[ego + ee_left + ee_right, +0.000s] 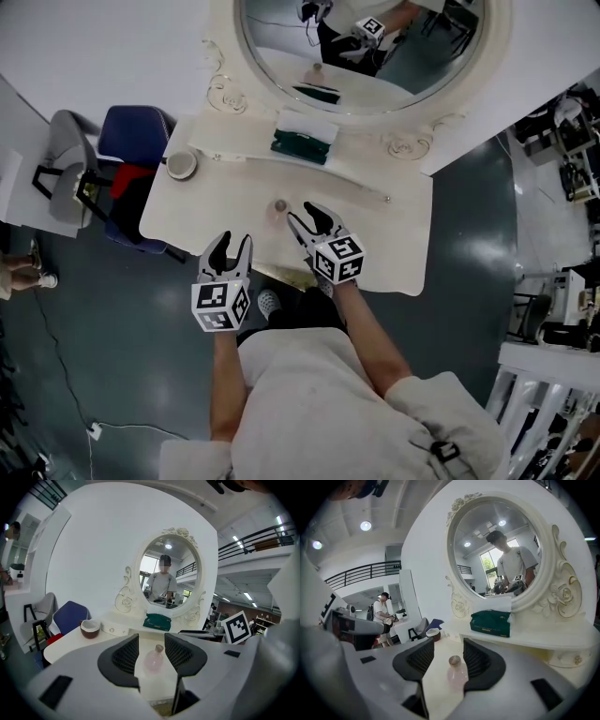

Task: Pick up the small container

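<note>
The right tongs [300, 212] stand apart with nothing clamped, and in the right gripper view the small container [457, 674] shows in the gap between the dark ribbed pads [477, 657], closer to the right one; whether it touches that pad cannot be told. The container is a pale pink bottle with a dull metal cap, standing upright on the cream tabletop [375, 234], and in the head view it sits just beyond the right tongs' tips, a little to their left. The left tongs [234, 242] are also apart and empty, hovering at the near edge of the tabletop, with the bottle lined up in their gap but farther off. Past the bottle, a green case [300, 147] lies on the raised ledge under the oval mirror [281, 42]. A brown bowl [182, 165] with a white inside rests near the tabletop's left corner, and a blue chair [136, 136] stands beside that end.
</note>
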Motion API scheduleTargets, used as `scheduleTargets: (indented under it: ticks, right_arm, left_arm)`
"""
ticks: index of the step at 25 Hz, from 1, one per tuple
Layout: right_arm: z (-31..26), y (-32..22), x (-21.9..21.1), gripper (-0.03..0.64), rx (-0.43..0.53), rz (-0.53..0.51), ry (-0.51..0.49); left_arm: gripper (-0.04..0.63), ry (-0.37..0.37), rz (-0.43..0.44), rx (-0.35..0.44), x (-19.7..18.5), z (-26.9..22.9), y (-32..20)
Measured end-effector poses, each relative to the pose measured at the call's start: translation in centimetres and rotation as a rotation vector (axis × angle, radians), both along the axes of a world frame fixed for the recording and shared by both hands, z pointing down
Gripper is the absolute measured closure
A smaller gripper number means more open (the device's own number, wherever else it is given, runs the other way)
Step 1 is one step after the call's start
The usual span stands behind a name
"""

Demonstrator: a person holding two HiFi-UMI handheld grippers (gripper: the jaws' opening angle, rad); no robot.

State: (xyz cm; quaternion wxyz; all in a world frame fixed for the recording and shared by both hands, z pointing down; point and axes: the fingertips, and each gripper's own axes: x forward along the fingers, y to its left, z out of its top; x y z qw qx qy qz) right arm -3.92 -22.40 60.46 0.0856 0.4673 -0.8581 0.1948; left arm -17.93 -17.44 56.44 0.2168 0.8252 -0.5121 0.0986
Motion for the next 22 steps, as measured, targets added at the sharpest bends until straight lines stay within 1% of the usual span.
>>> scheduleTargets:
  ticks: [5, 8, 12, 17, 22]
  right_arm:
    - [3.8, -0.2, -0.2, 0.417, -0.059, -0.016, 0.039]
    - [5.8, -0.7, -0.8, 0.417, -0.077, -0.026, 0.069]
    - [7.8, -1.8, -2.0, 0.417, -0.066, -0.035, 0.121]
    - [8.9, -3.4, -3.1, 0.398, -0.018, -0.063, 0.215]
    - [10.4, -4.7, -3.7, 0.393, -0.031, -0.058, 0.237]
  left_arm:
    - [0.407, 0.009, -0.005, -0.002, 0.1, 0.2, 0.6]
    - [0.407, 0.008, -0.005, -0.018, 0.0, 0.7, 1.4]
    - [0.407, -0.007, -0.012, -0.042, -1.1, 1.6, 2.7]
    - [0.407, -0.033, -0.056, -0.034, -2.9, 1.1, 2.7]
    - [0.407, -0.053, -0.096, -0.034, -4.7, 1.0, 3.2]
